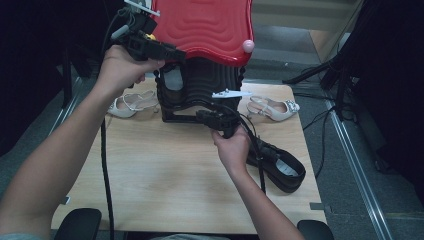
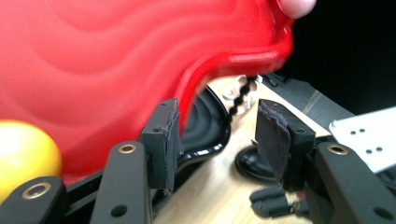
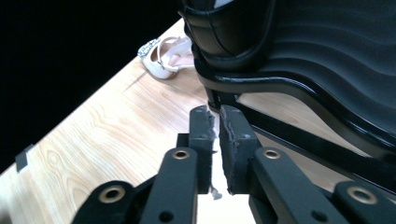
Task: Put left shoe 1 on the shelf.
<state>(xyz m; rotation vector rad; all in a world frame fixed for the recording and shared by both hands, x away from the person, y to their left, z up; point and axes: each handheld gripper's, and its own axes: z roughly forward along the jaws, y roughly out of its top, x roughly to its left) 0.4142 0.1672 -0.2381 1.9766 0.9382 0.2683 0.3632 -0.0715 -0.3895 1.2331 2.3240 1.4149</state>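
A shoe rack stands at the back of the wooden table [image 1: 165, 170], with a red wavy top shelf [image 1: 200, 25] above a black lower shelf [image 1: 212, 80]. A black shoe [image 1: 172, 85] sits in the lower shelf's left side. My left gripper [image 1: 177, 54] is raised at the red shelf's [image 2: 116, 56] left front edge, open, with nothing between its pads [image 2: 219, 135]. My right gripper [image 1: 200, 116] is low at the rack's black base. Its pads [image 3: 217, 126] stand a narrow slit apart and hold nothing. The black shoe [image 3: 224, 28] is just beyond them.
A second black shoe [image 1: 280, 167] lies on the table by my right forearm. One white sandal [image 1: 131, 103] lies left of the rack and another [image 1: 272, 108] right of it. A yellow knob [image 2: 23, 154] and a pink knob [image 1: 248, 46] cap the red shelf's corners.
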